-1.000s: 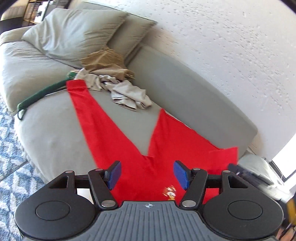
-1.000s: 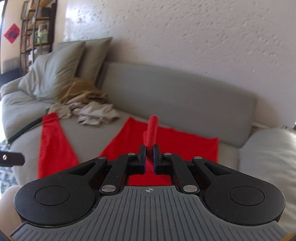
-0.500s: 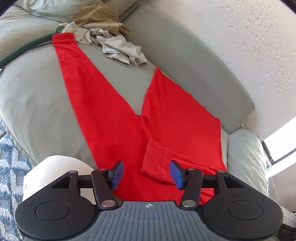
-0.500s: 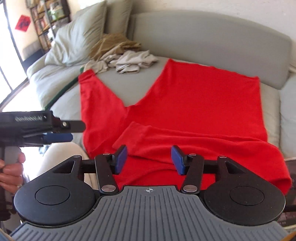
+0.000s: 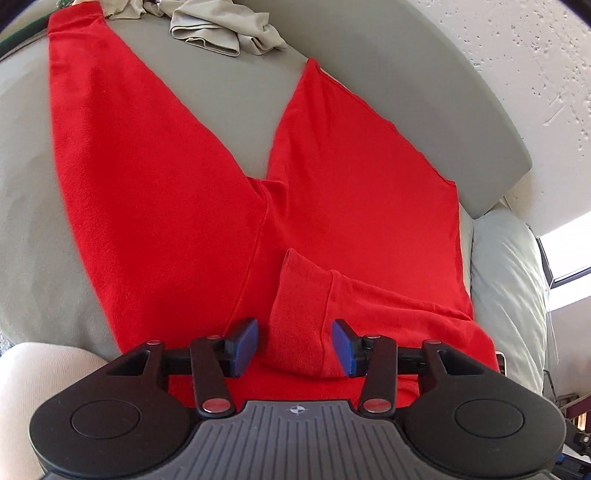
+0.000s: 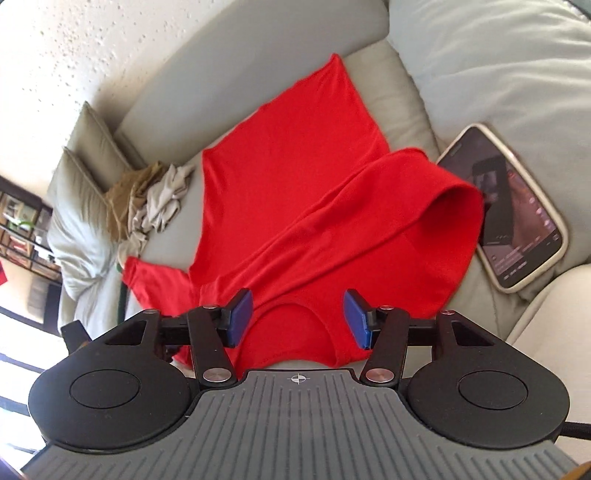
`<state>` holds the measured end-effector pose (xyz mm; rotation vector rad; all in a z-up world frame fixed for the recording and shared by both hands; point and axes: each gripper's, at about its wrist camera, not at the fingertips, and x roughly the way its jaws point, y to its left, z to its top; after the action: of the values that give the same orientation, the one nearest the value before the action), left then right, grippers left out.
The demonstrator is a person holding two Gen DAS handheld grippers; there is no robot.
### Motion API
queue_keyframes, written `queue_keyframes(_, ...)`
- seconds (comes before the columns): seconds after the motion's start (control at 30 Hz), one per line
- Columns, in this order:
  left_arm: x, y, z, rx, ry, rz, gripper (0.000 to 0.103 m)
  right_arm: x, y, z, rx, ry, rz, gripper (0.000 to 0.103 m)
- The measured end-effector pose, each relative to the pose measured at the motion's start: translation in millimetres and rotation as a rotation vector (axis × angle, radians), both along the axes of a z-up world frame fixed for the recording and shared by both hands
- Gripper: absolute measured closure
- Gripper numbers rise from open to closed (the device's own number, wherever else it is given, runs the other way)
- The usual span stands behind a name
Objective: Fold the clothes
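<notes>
My left gripper (image 5: 294,345) hangs with its blue pads spread wide, holding nothing, over the near edge of a red long-sleeved top (image 5: 177,206) spread on a grey sofa (image 5: 229,85). Directly between the pads, at 12 o'clock and just beyond them, lies the cuff (image 5: 301,310) of one sleeve, folded back across the body of the garment; whether the pads touch the cloth I cannot tell. My right gripper (image 6: 298,319) is likewise parted and empty, poised over the curved neckline (image 6: 314,332) of the same top, which sits between its pads at 12 o'clock.

Farther out in the left wrist view, the other sleeve (image 5: 92,110) runs away toward 11 o'clock, the body of the top toward 1 o'clock, a wedge of bare cushion between them. At the far end, around 12 o'clock, a crumpled beige garment (image 5: 225,33) lies just beside the tip of that sleeve.

The right wrist view alone shows the folded sleeve in full, crossing the chest from 10 o'clock up toward 2 o'clock, its shoulder end standing in a raised loop. It alone also shows a smartphone (image 6: 506,214) with a lit screen lying on the cushion at 2 o'clock, just beside that loop, and a tan garment (image 6: 129,195) heaped beside the beige one at 10 o'clock, against grey pillows (image 6: 81,184). Only the left wrist view shows a pale trouser leg (image 5: 40,387) at 8 o'clock.
</notes>
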<state>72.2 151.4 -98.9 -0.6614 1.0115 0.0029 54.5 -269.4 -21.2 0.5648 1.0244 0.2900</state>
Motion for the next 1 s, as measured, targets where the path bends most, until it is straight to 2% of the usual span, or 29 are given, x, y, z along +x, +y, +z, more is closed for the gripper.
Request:
queue_keyframes(0.13,16,-2,-1,0.013,0.004,-0.031,0.060,-11,-27,10,0.035,-0.021,-0.061,0.042)
queue_keyframes(0.2,24,-4,-4,0.021,0.003,-0.046,0.061,-11,-36,0,0.038,-0.011,-0.085,0.036)
queue_keyframes(0.27,27,-7,-3,0.061,-0.004,-0.067,0.077,-9,-42,-13,0.014,0.023,-0.132,0.036)
queue_keyframes(0.3,29,-9,-2,0.089,-0.006,-0.081,0.097,-9,-42,-19,0.011,0.031,-0.146,0.036)
queue_keyframes(0.33,28,-11,1,0.108,-0.013,-0.091,0.100,-9,-43,-26,0.018,0.044,-0.157,0.036)
queue_keyframes(0.43,22,-15,11,0.115,-0.072,-0.104,0.101,-7,-40,-36,0.011,0.035,-0.139,0.036)
queue_keyframes(0.53,15,-12,23,0.081,-0.119,-0.090,0.101,-4,-42,-40,-0.045,-0.026,-0.159,0.037)
queue_keyframes(0.57,13,-10,26,0.066,-0.127,-0.080,0.101,-2,-44,-42,-0.051,-0.044,-0.179,0.042)
queue_keyframes(0.67,15,-1,28,0.025,-0.120,-0.051,0.101,10,-63,-57,0.057,-0.053,-0.289,0.059)
queue_keyframes(0.77,20,2,24,0.018,-0.095,-0.046,0.101,31,-75,-79,0.164,-0.001,-0.372,0.060)
queue_keyframes(0.97,28,4,16,-0.014,-0.063,-0.035,0.101,58,-76,-107,0.206,0.033,-0.478,0.061)
queue_keyframes(1.0,28,5,15,-0.018,-0.059,-0.034,0.101,63,-76,-111,0.213,0.036,-0.494,0.075)
